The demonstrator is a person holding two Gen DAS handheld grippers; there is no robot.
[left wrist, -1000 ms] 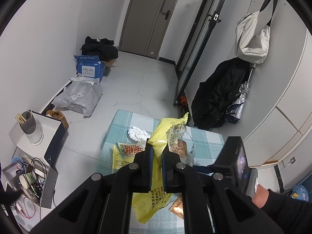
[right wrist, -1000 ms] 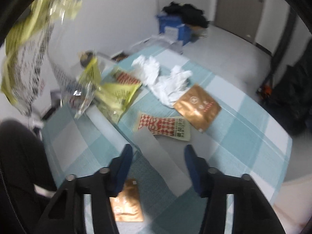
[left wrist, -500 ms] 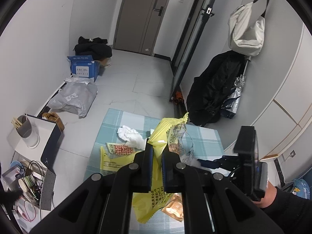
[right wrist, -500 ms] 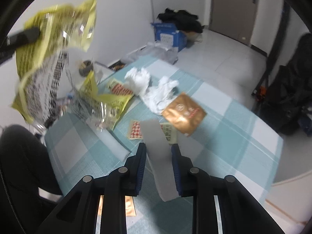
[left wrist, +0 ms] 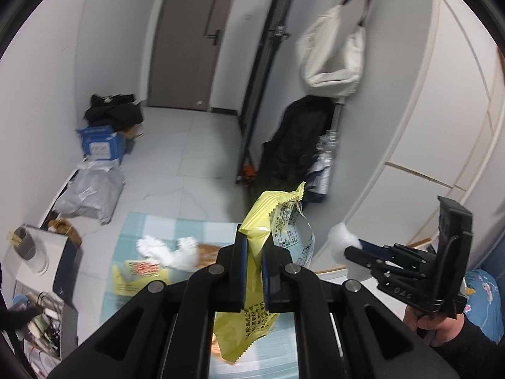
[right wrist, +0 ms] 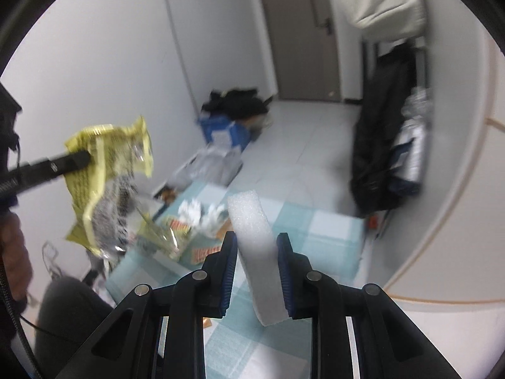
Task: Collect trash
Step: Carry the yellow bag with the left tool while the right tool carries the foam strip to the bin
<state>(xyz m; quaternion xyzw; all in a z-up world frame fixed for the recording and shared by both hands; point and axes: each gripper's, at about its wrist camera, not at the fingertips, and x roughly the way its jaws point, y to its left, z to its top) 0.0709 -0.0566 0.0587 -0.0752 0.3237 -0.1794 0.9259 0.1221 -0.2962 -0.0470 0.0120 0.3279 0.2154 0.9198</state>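
Observation:
My left gripper (left wrist: 252, 248) is shut on a yellow snack bag (left wrist: 271, 211), which hangs open above the table. In the right wrist view the left gripper (right wrist: 83, 158) comes in from the left with the same yellow bag (right wrist: 107, 173). My right gripper (right wrist: 256, 246) is shut on a white foam strip (right wrist: 251, 221), held upright and clear of the table. The left wrist view shows the right gripper (left wrist: 352, 248) at the right with the foam strip's (left wrist: 340, 237) end sticking out. On the teal checked tablecloth (right wrist: 331, 237) below lie crumpled white tissues (right wrist: 202, 214) and printed wrappers (right wrist: 205, 252).
Tissues (left wrist: 167, 251) and a yellow wrapper (left wrist: 132, 281) lie on the cloth (left wrist: 132, 230). A blue box (left wrist: 101, 143) and grey mailer bag (left wrist: 91, 194) sit on the floor. A black coat (left wrist: 293, 145) hangs at the right wall. A white box (left wrist: 47, 252) stands left.
My right gripper closed on the foam strip and lifted it off the table. Both grippers rose, and the left one kept the yellow bag.

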